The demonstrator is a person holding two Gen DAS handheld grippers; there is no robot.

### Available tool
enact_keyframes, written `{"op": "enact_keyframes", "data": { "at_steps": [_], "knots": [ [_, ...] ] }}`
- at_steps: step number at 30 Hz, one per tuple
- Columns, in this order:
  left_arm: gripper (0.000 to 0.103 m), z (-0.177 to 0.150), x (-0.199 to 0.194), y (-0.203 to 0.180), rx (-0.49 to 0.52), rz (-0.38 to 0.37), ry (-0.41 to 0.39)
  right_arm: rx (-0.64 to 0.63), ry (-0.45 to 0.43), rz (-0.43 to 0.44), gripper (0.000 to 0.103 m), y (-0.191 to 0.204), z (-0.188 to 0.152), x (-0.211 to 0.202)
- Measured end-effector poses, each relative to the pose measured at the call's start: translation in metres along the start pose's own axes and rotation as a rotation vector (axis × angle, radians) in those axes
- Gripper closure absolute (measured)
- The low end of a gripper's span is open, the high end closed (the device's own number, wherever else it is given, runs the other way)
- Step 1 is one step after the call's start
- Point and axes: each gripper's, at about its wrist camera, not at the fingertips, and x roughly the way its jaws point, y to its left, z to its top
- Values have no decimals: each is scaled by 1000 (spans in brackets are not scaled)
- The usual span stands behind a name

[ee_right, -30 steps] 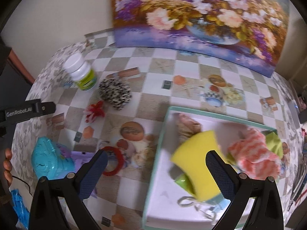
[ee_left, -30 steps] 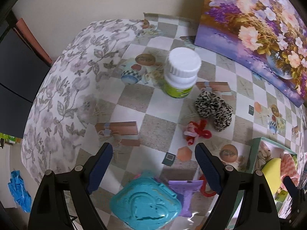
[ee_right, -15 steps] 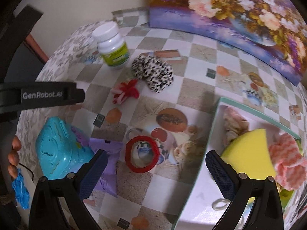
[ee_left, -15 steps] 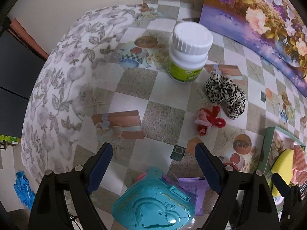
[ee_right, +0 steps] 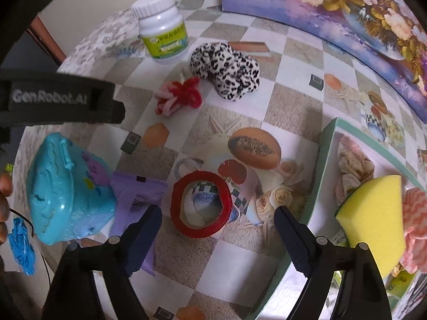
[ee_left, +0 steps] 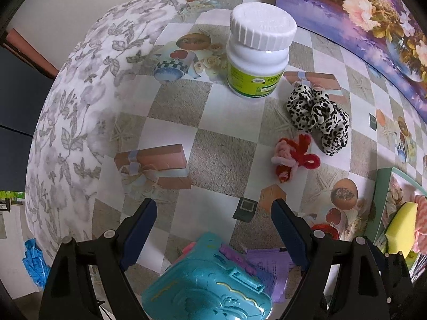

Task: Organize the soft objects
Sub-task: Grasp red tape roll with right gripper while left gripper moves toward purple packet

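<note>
Checked squares and printed cups and flowers are covering the table (ee_left: 221,160), and a big flower painting (ee_right: 333,8) is leaning at the back.

On the left gripper (ee_left: 213,210), the two dark blue fingers (ee_left: 141,229) are standing wide apart with nothing between them but bare cloth. Just below them, a blue plastic toy case (ee_left: 205,288) is sitting on a purple packet (ee_left: 275,264). Farther out, a red and pink fuzzy tie (ee_left: 293,157) is lying on the cloth. A spotted black and white scrunchie (ee_left: 317,117) is lying just beyond it, and a white bottle (ee_left: 256,53) with a green label is standing upright past that.

On the right gripper (ee_right: 217,224), the fingers (ee_right: 291,234) are closing in, but they are not pressing on anything. A red ring (ee_right: 201,202) is lying flat on the table between them, not touching either one. To its right, a green-edged box (ee_right: 324,160) is holding the soft things: a yellow sponge (ee_right: 373,213), a pink knitted piece (ee_right: 416,226) beside it and a pale crumpled cloth (ee_right: 352,170) behind. The spotted scrunchie and the fuzzy tie are lying well apart from the box, out on the table near the bottle. At the left edge of this view, some fingertips (ee_right: 4,186) are showing beside the other gripper's black body.
</note>
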Motion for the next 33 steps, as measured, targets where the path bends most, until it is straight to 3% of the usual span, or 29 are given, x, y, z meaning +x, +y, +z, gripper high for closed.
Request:
{"op": "enact_keyframes", "data": {
  "at_steps": [5,10,12,13,20,33],
  "knots": [
    [15,0,0,0,1,0,2,-21,16,-11,19,4,-2,11],
    [15,0,3,0,4,2,7,-34,11,-3,31,9,-2,17],
    [15,0,4,0,4,3,8,-44,-2,-1,44,12,-2,16],
    [15,0,4,1,5,3,9,-46,-6,6,46,13,-1,16],
    [15,0,2,-1,9,-5,7,-33,-3,9,47,10,-1,14],
    [15,-5,-31,-10,5,-46,-59,18,-75,48,47,-13,0,-29]
  ]
}}
